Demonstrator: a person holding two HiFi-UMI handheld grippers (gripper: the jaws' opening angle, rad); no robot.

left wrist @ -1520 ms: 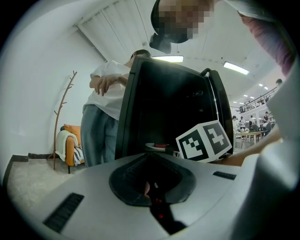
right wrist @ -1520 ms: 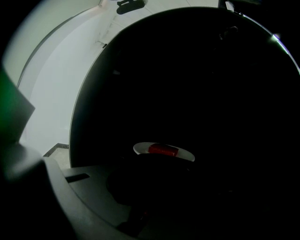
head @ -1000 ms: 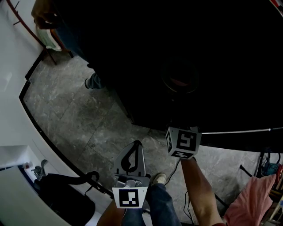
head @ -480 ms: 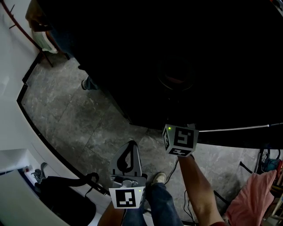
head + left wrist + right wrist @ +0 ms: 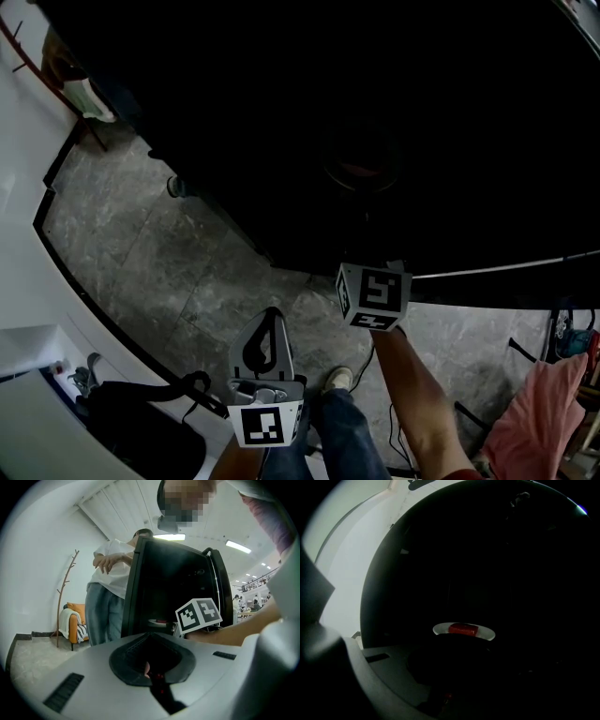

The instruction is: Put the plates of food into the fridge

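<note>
The plate is seen at twelve o'clock off the right claw, inside the fridge; whether gripped cannot be told. The left claw is closed, empty. The plate should be kept level.

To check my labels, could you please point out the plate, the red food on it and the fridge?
plate (image 5: pixel 439 630): right gripper view, left rim.
red food (image 5: pixel 463 629): right gripper view, its middle.
fridge (image 5: pixel 178 581): left gripper view, dark upper body.

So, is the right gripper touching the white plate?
Cannot tell: in the right gripper view the plate lies just past the gripper, but darkness hides any gap.
</note>
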